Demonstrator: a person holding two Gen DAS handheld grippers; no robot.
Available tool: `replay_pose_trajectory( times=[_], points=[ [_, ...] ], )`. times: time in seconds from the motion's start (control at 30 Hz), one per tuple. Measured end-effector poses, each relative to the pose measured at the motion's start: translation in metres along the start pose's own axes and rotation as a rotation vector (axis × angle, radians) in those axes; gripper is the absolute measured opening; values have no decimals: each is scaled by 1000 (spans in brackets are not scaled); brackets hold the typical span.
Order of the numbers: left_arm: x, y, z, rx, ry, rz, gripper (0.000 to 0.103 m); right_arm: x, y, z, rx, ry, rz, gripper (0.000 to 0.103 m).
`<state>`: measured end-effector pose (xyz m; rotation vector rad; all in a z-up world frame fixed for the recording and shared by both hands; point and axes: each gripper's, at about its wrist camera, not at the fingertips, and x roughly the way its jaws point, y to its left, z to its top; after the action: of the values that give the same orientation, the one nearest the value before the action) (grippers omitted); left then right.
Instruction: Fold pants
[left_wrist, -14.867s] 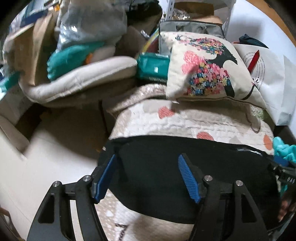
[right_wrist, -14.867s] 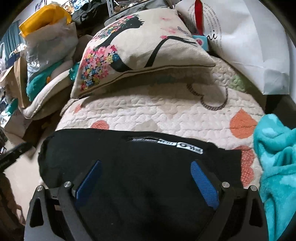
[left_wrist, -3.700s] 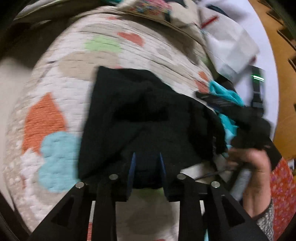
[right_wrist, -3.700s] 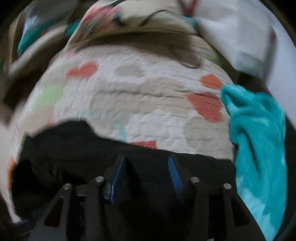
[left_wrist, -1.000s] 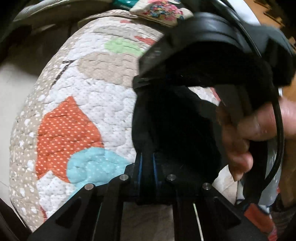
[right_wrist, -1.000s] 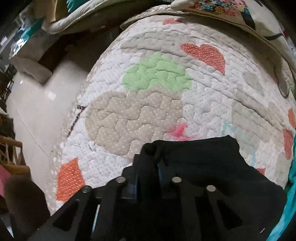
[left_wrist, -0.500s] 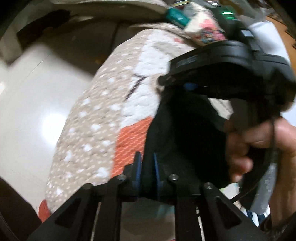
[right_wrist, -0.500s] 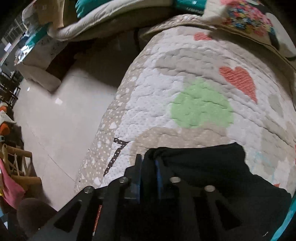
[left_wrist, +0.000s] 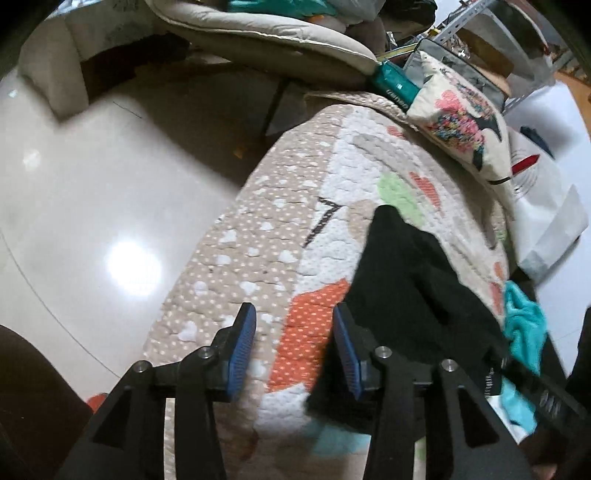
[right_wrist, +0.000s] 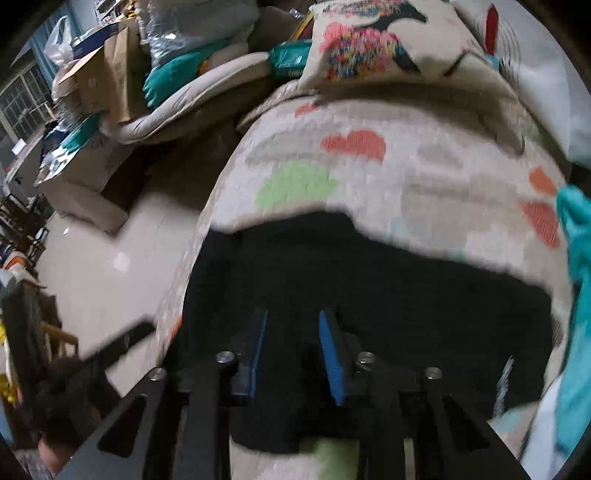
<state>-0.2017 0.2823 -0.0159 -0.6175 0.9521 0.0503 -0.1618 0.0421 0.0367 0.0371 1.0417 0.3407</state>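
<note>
The black pants (left_wrist: 413, 284) lie folded over on the quilted heart-pattern cover (left_wrist: 280, 236). My left gripper (left_wrist: 293, 347) is open and empty, its blue pads just left of the pants' edge, over the cover. In the right wrist view the pants (right_wrist: 388, 280) lie in a broad dark heap. My right gripper (right_wrist: 291, 347) is open with nothing between its jaws, low over the pants. The right wrist view is blurred.
A flower-print pillow (left_wrist: 461, 110) and a white paper bag (left_wrist: 543, 206) lie at the cover's far end. A teal towel (left_wrist: 524, 328) lies right of the pants. Bare shiny floor (left_wrist: 92, 206) is to the left, with cushions and boxes (right_wrist: 110, 81) beyond.
Both grippers were shut on the pants' edge half a second ago. Both have now opened and let the pants drop onto the cover. The left gripper has shifted left off the cloth.
</note>
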Motion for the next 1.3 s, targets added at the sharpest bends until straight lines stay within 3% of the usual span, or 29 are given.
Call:
replay_pose_trajectory(
  times=[0.07, 0.13, 0.17, 0.2, 0.27, 0.37, 0.53, 0.63, 0.77, 0.87, 1.0, 1.3],
  points=[
    [-3, 1, -7, 35, -19, 41, 42, 10, -4, -14, 23, 25, 27, 30],
    [-6, 2, -11, 80, -45, 83, 43, 29, -15, -25, 46, 72, -22, 31],
    [-8, 1, -14, 104, -59, 104, 43, 34, -21, -27, 65, 80, -35, 42],
    [-9, 0, -15, 118, -66, 115, 43, 32, -29, -30, 107, 73, -32, 47],
    [-13, -1, -20, 152, -78, 135, 44, 15, -46, -32, 199, 46, 23, 48],
    [-17, -8, -25, 187, -77, 150, 44, -23, -73, -35, 264, -31, -7, 50],
    [-29, -37, -24, 264, -34, 96, 44, -73, -144, -59, 530, -179, 20, 54],
    [-40, -69, -19, 352, -39, 72, 45, -79, -178, -89, 725, -231, 91, 54],
    [-44, -121, -11, 470, -28, 32, 54, -70, -190, -118, 912, -239, 183, 56],
    [-34, -164, -8, 550, 31, -16, 54, -66, -189, -124, 939, -241, 174, 56],
    [-2, -226, -10, 635, 140, -104, 54, -64, -190, -129, 966, -255, 90, 56],
    [76, -326, -46, 884, 231, -101, 54, -46, -203, -130, 970, -259, -28, 56]
  ],
)
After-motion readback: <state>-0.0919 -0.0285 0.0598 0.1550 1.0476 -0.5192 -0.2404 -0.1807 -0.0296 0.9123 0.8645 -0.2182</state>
